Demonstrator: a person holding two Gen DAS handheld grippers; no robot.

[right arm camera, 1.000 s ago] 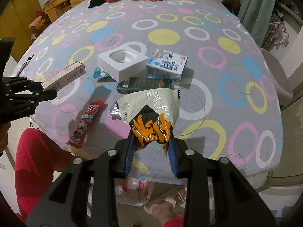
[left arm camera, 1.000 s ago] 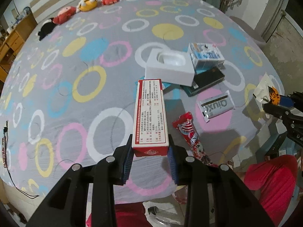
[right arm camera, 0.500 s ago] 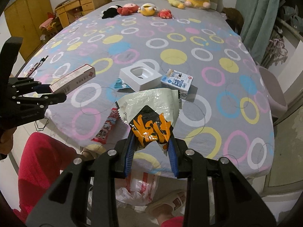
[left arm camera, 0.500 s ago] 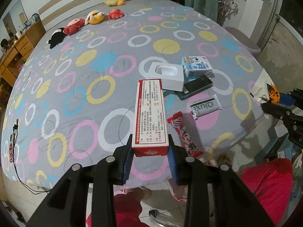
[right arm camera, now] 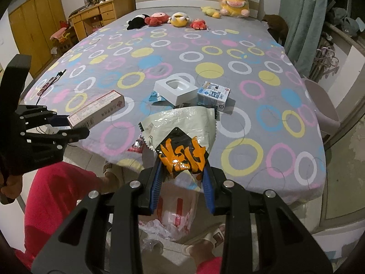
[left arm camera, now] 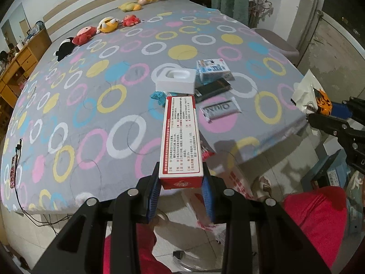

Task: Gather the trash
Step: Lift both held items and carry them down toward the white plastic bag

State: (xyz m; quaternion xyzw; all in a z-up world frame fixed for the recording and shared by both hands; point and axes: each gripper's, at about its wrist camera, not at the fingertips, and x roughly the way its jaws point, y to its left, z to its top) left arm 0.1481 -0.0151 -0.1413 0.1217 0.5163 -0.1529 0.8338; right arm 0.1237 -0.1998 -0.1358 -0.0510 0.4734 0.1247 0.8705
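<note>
Left gripper clamping red-white carton

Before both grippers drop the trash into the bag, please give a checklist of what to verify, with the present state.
1. Left gripper holds the long red-and-white carton box: ok.
2. Right gripper holds the white, black and orange snack wrapper: ok.
3. White-and-red plastic bag on the floor is below the wrapper: ok.
4. Bag mouth open: cannot tell.
5. Box is over the bag: cannot tell.
6. Bed with the grey ringed sheet is free of trash: not ok.
</note>
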